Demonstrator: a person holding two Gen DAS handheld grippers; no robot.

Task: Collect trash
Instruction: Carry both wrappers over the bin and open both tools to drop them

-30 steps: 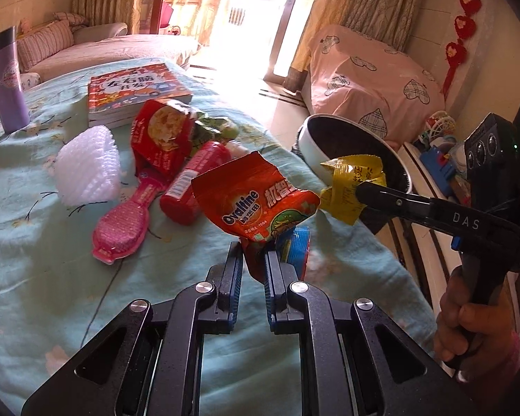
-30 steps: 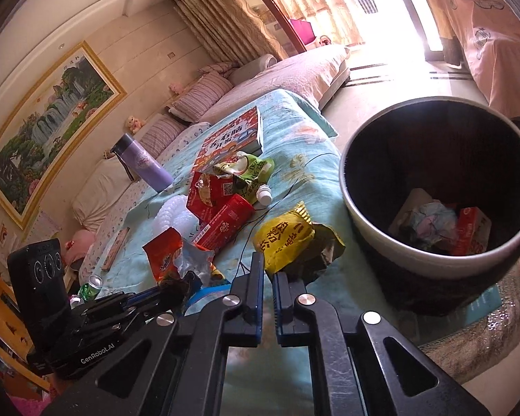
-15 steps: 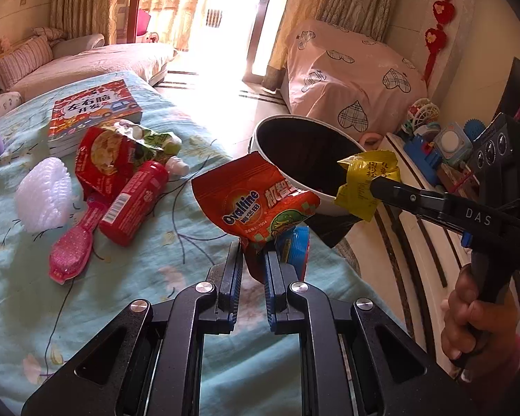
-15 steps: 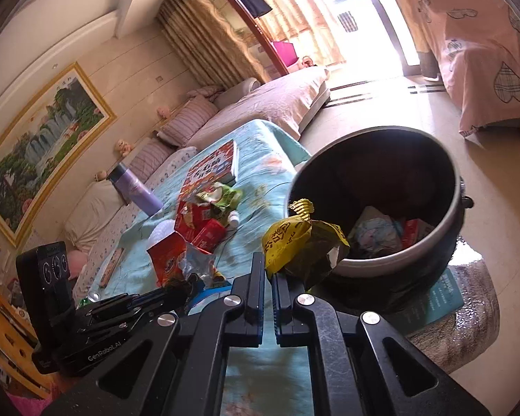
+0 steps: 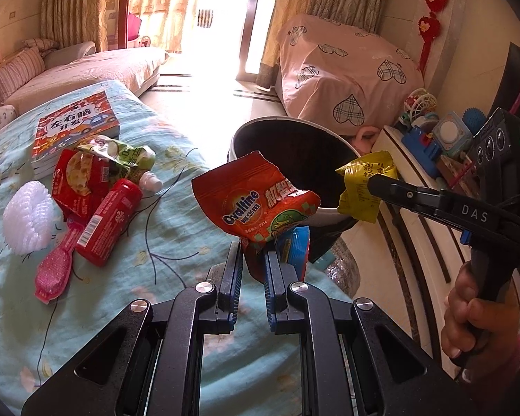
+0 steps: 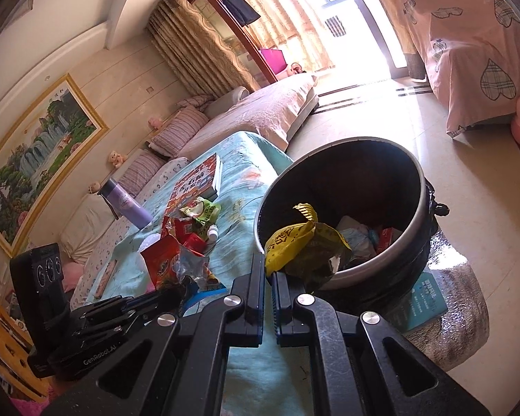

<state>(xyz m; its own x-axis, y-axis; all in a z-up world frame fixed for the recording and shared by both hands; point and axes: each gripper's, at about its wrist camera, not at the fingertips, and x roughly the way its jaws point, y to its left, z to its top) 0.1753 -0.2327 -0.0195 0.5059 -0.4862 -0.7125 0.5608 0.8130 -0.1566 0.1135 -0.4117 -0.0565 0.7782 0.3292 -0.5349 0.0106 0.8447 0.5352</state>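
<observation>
My left gripper (image 5: 253, 251) is shut on a red Ovaltine wrapper (image 5: 256, 204) with a blue packet (image 5: 296, 248) behind it, held up near the rim of the black trash bin (image 5: 294, 138). My right gripper (image 6: 267, 267) is shut on a yellow wrapper (image 6: 294, 242), held over the near rim of the bin (image 6: 416, 215); the wrapper also shows in the left wrist view (image 5: 364, 187). The bin holds some trash (image 6: 364, 235). On the blue tablecloth (image 5: 156, 228) lie a red snack bag (image 5: 83, 173), a green pouch (image 5: 128, 154) and a red tube (image 5: 109, 220).
On the table are a book (image 5: 74, 126), a white foam net (image 5: 27, 218), a pink brush (image 5: 57, 263) and a purple flask (image 6: 124, 202). A sofa (image 5: 86, 69) stands behind. The bin stands on a low round stool (image 6: 461, 298) beside the table. Toys sit on a shelf (image 5: 440, 138) to the right.
Both grippers have moved with their wrappers from over the table toward the bin. The yellow wrapper now hangs over the bin's near rim.
</observation>
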